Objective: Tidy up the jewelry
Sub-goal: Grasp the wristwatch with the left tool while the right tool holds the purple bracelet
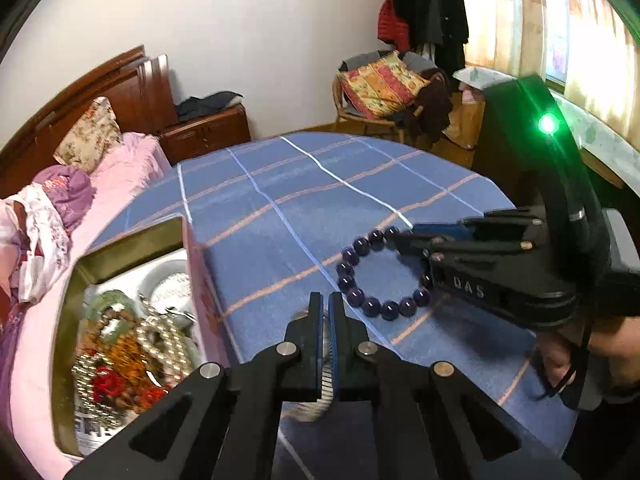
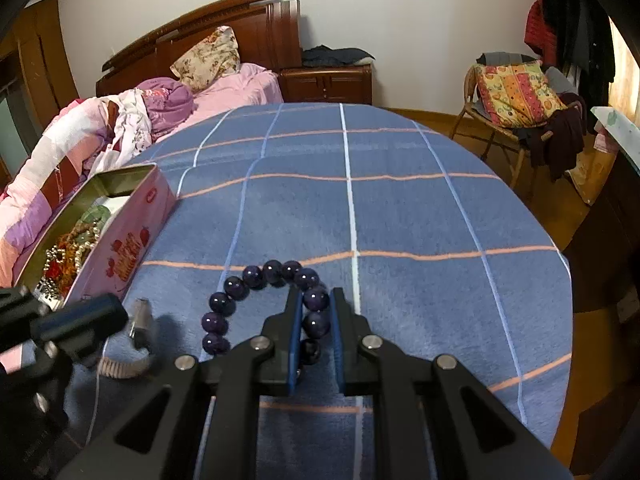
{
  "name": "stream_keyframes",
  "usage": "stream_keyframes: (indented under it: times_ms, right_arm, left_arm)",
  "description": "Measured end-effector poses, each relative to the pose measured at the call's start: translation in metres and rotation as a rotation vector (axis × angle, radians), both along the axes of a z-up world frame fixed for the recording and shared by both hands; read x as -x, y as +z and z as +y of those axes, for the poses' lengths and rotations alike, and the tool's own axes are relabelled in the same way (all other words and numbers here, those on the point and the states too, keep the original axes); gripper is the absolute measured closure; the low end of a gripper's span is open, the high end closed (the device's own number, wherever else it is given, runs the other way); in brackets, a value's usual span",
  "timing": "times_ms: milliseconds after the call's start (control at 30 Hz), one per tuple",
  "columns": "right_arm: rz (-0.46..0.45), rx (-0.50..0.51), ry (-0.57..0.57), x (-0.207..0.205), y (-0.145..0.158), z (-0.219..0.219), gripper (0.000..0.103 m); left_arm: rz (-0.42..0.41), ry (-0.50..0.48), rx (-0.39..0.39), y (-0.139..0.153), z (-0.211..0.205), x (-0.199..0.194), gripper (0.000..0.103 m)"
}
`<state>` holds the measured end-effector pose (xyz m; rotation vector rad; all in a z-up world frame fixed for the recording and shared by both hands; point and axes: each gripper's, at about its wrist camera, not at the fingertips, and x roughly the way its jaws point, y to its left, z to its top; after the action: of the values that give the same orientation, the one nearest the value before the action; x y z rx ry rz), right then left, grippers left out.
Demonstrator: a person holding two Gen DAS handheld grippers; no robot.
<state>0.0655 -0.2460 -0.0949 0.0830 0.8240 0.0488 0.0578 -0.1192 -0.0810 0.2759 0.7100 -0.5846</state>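
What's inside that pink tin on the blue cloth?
The pink tin holds tangled jewelry: pearl strands, a green jade bangle, red and brown beads, and a silvery round piece. Whatever lies under the pile is hidden.

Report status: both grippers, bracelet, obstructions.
Right gripper shut on purple bead bracelet, on the blue cloth. Left gripper shut on metal watch band. Open pink tin left; path unobstructed.

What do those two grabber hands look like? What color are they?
Both are black plastic claws with round silver bolts. The left gripper and the right gripper have flat blue pads inside their fingers. The right one has white letters, a glowing green light and a black cable.
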Motion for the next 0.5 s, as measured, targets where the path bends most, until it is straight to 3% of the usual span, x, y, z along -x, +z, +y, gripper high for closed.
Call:
stream_keyframes:
  times_ms: [233,300,333,400,433,500]
  right_arm:
    - [0.000,0.003,-0.001,-0.0015,-0.0003,0.0006,0.087]
    - [0.000,0.003,-0.001,-0.0015,-0.0003,0.0000,0.087]
    - [-0.001,0.001,-0.003,-0.0015,0.0001,-0.0003,0.087]
    - [0.000,0.000,-0.005,-0.0007,0.0001,-0.0010,0.087]
    - [0.002,0.001,-0.007,0.0003,0.0006,-0.0022,0.087]
    - [0.004,-0.003,-0.016,0.0021,0.0008,-0.0069,0.087]
  left_arm:
    - [0.014,0.015,0.041,-0.0026,0.0087,-0.0034,0.101]
    - [0.040,0.020,0.051,-0.0032,0.0072,-0.0068,0.095]
    - [0.053,0.019,0.055,-0.0040,0.0062,-0.0083,0.088]
    - [0.059,0.029,0.069,-0.0056,0.0038,-0.0100,0.034]
    - [0.045,0.035,0.076,-0.0052,0.0028,-0.0080,0.026]
    - [0.038,0.021,0.084,-0.0058,-0.0009,-0.0064,0.024]
